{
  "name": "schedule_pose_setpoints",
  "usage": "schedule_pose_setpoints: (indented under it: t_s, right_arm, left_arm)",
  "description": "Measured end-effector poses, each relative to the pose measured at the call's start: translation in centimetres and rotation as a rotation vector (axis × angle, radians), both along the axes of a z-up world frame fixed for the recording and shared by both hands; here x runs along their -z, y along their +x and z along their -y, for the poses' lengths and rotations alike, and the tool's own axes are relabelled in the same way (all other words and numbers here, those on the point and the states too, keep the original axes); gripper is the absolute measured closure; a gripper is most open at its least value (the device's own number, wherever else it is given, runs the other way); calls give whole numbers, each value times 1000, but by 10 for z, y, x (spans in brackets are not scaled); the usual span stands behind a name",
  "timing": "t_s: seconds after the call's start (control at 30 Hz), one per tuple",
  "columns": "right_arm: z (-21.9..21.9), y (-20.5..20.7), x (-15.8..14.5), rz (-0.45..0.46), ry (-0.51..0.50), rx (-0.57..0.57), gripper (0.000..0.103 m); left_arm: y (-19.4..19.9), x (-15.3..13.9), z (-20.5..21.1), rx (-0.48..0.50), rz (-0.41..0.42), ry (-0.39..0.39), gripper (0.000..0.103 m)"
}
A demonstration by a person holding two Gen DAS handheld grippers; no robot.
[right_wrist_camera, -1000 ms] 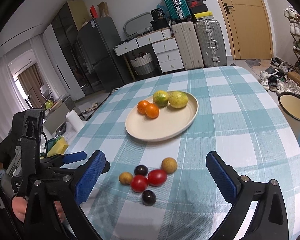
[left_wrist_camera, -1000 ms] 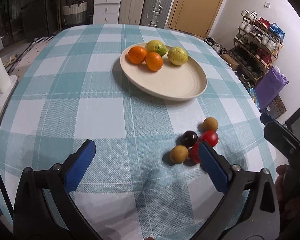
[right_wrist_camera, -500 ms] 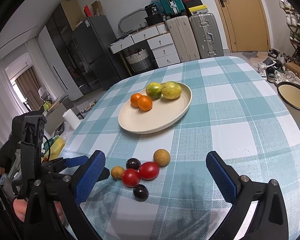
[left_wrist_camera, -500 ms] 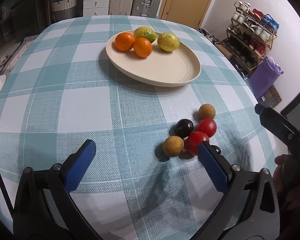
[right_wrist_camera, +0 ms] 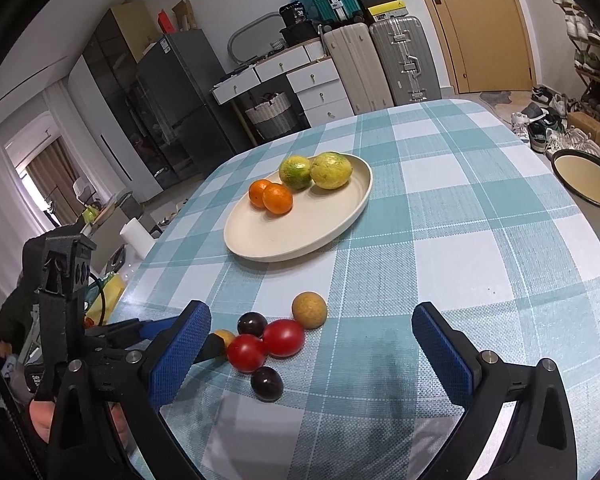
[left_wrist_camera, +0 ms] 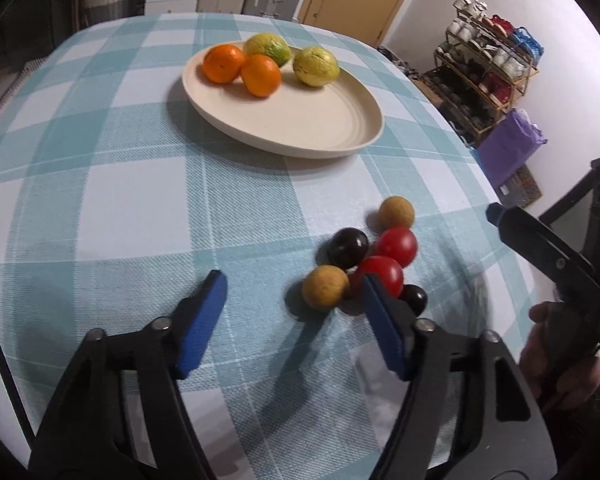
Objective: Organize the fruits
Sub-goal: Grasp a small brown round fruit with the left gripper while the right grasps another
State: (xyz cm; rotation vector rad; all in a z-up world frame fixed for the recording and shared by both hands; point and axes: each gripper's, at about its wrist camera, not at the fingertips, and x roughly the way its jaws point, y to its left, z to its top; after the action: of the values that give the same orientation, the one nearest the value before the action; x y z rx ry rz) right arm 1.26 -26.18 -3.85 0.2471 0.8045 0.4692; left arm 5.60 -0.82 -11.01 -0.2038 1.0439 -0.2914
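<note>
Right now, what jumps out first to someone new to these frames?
The cream plate mid-table on the teal checked cloth, with two oranges and two yellow-green citrus at its far end. Nearer, a tight cluster of small fruits on the cloth, red tomatoes brightest, with the left gripper closing beside them, nothing gripped.

Soft indoor light, fisheye warp, slight blur

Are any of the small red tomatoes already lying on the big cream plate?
No: the cream plate holds only two oranges and two yellow-green citrus fruits, while both red tomatoes sit on the checked tablecloth.
</note>
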Motion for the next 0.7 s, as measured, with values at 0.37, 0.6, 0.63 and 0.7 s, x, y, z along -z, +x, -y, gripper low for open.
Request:
schedule_pose_setpoints:
  t_s: [0.37,0.6,0.63,0.7]
  right_arm:
    - [-1,2,2,-9,-2,-6,0]
    - [0,5,6,-34,24,-29,0]
    - [0,6,7,-42,28,-34,0]
    - [-2,7,8,-53,19,-36,0]
  left_arm:
    - [0,1,4,57,-11,-62,81]
    - [-2,-4,0,58,1,-80,81]
    - [-2,-4,-1,56,3,-84,81]
    - [-3,-6,-6,56,12,-102,81]
